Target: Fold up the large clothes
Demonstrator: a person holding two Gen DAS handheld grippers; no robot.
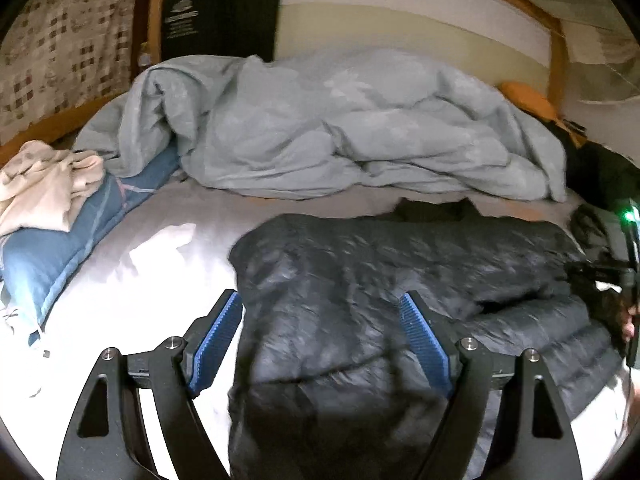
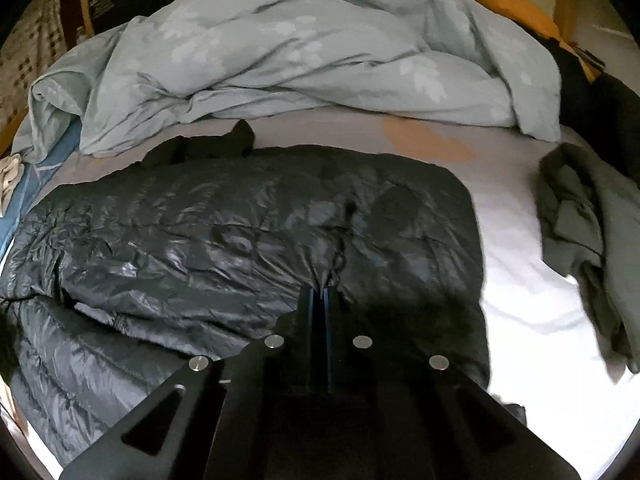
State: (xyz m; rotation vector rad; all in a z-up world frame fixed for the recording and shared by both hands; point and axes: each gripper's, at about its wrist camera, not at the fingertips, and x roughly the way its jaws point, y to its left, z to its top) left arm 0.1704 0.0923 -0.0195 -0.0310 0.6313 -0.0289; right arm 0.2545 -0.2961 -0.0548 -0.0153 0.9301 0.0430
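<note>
The puffer jacket (image 2: 248,224), one dark quilted garment, lies spread across the white bed sheet (image 2: 532,280) in the middle of the bed, with one layer already lapped over another along its near left side. I count one of it, one pale blue duvet (image 1: 344,128) bunched behind it at twelve o'clock, one blue pillow (image 1: 52,248) at nine o'clock with one heap of cream clothing (image 1: 44,184) on top, and one grey-green garment (image 2: 588,240) crumpled at three o'clock.

My left gripper (image 1: 320,336) hangs over the jacket's near left part with its two blue-padded fingers spread wide, nothing between them. My right gripper (image 2: 319,308) has its fingers pressed together on a pinch of the jacket's shiny fabric, which puckers upward right at the tips.

Only my left camera shows the cream heap in full, the patchwork quilt (image 1: 68,40) at ten o'clock and the jacket's left edge against bare sheet. Only my right camera shows the grey-green garment and the jacket's right edge, which sits apart from that garment with a strip of bare sheet between.

Bare sheet also lies to the left of the jacket, between it and the pillow. At the far side the jacket's collar end sits near the duvet's lower edge.
</note>
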